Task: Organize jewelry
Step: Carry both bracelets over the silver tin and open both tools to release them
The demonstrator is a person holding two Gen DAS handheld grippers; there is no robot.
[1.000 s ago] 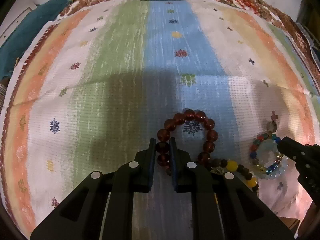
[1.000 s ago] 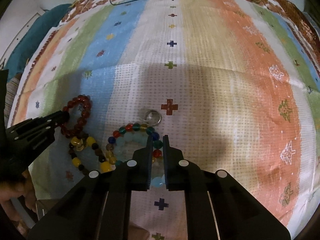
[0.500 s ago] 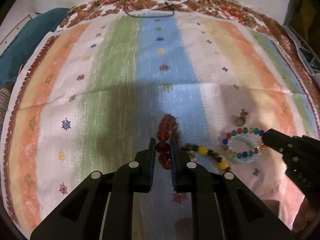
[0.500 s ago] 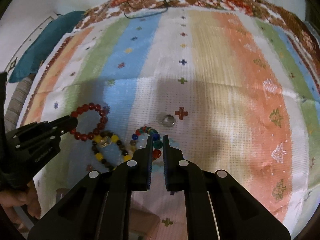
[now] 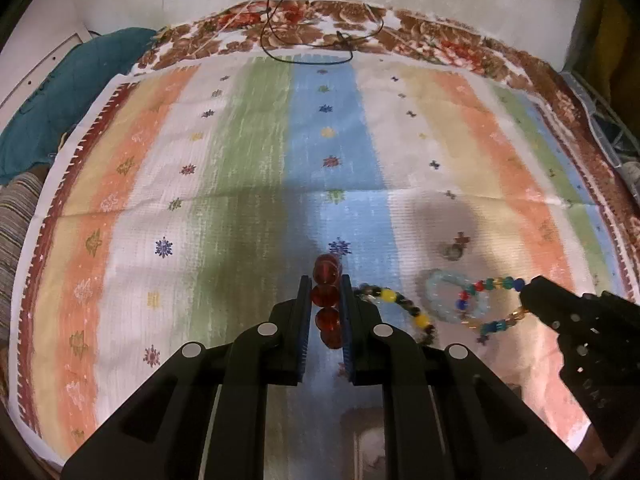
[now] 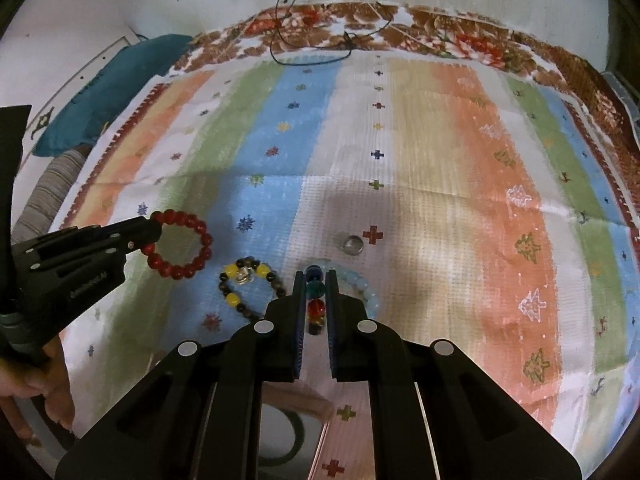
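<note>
left tongs (image 5: 326, 294) gripping red bracelet (image 6: 180, 244), right tongs (image 6: 316, 288) gripping multicolour bracelet (image 5: 490, 304)

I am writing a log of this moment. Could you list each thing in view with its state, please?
Left tongs: shut on red bracelet.
Red bracelet: held, lifted.
Right tongs: shut on multicolour bracelet.
Multicolour bracelet: held, hanging from the tongs.
Yellow and dark bracelet: lying on the cloth, untouched.
Pale blue bracelet: lying on the cloth.
Small ring: lying on the cloth, apart.
Striped cloth: spread flat.
</note>
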